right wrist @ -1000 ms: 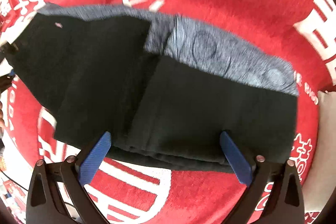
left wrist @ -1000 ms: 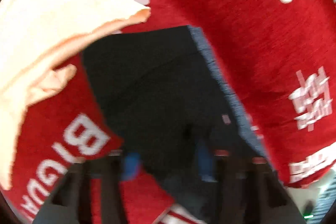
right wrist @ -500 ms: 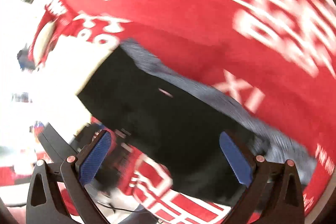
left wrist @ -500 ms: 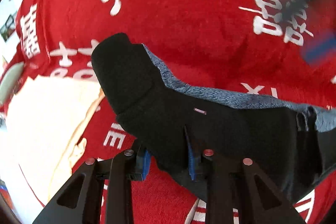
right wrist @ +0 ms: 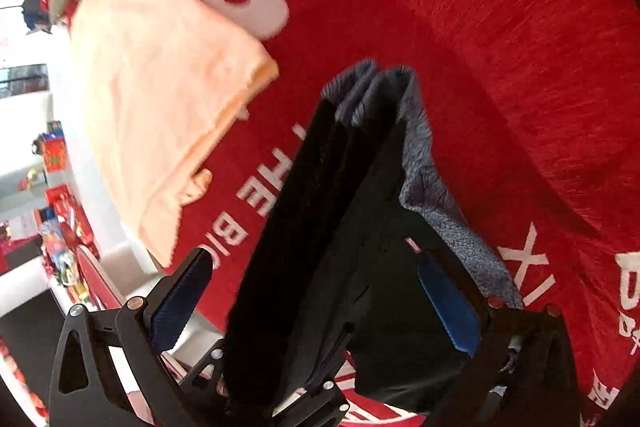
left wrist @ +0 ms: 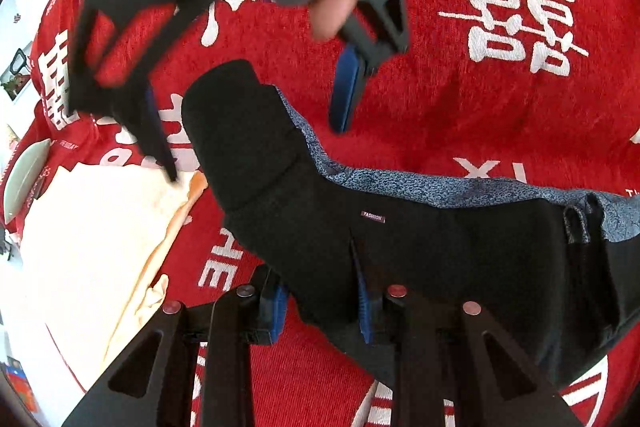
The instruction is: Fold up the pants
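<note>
The pants (left wrist: 400, 247) (black, grey lining showing) are pinched at their near edge by the left gripper (left wrist: 322, 301), lifted above the red cloth (left wrist: 500, 115); the right gripper (left wrist: 248, 115) hangs spread wide above them, beside a peach towel (right wrist: 160, 107).

Matt black knit pants (left wrist: 400, 247) with speckled grey lining lie on coarse red cloth (left wrist: 500, 115).
</note>
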{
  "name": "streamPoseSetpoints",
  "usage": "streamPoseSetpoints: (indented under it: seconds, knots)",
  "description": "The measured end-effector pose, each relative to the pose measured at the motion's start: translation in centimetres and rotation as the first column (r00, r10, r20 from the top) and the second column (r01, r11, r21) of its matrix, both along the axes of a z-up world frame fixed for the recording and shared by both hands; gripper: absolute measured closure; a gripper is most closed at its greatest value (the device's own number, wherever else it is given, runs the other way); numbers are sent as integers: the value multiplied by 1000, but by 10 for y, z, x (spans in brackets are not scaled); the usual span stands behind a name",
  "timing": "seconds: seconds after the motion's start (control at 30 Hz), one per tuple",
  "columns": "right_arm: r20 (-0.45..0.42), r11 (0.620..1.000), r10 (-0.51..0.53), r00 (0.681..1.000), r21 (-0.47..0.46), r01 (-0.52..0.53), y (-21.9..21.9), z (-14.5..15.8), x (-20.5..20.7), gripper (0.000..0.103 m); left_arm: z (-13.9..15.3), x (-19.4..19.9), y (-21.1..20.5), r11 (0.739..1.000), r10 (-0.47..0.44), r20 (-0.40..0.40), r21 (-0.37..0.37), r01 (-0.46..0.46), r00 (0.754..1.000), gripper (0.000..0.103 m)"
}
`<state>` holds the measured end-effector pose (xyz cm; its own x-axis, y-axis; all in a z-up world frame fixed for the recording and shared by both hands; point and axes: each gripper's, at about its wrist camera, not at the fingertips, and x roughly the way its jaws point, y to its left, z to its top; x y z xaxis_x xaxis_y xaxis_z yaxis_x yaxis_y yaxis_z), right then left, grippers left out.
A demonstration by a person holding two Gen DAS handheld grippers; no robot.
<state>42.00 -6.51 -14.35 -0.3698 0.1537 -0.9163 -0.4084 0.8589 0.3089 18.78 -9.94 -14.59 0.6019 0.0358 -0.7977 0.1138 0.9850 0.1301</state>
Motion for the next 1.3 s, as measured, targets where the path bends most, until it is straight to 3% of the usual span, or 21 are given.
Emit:
streamPoseSetpoints:
  seconds: [0.03,0.07,0.13,0.33,0.6,0.77,1.03,1.3]
  knots:
    - [-14,1000,4,1000,-9,-4,0,-4,-1,27,0,0,0,1000,1,-4,-3,-1,1000,74]
    - [-36,1000,2,999,-10,-3,-1,-8,-2,65,-1,1,1,1000,1,-14,-6,-1,1000,74]
    - [-18,1000,-15,1000,9,15,-7,-5,-3,84,0,1,-1,1000,-5,-11,-6,4,1000,74]
    - [92,990,-75,993,127,63,-48,27,-17,86,18,-10,-18,998,-67,29,-8,67,997,74]
    - [123,910,-292,948,340,237,-145,75,-44,87,60,-30,-57,982,-174,81,-57,179,981,74]
    - [110,830,-434,894,434,350,-211,96,-73,87,81,-44,-89,962,-240,92,-108,249,966,74]
    - [91,713,-600,795,510,480,-317,119,-127,87,100,-73,-151,898,-365,61,-238,369,929,74]
    - [40,578,-735,677,558,595,-411,109,-190,87,94,-115,-220,843,-507,32,-188,503,861,74]
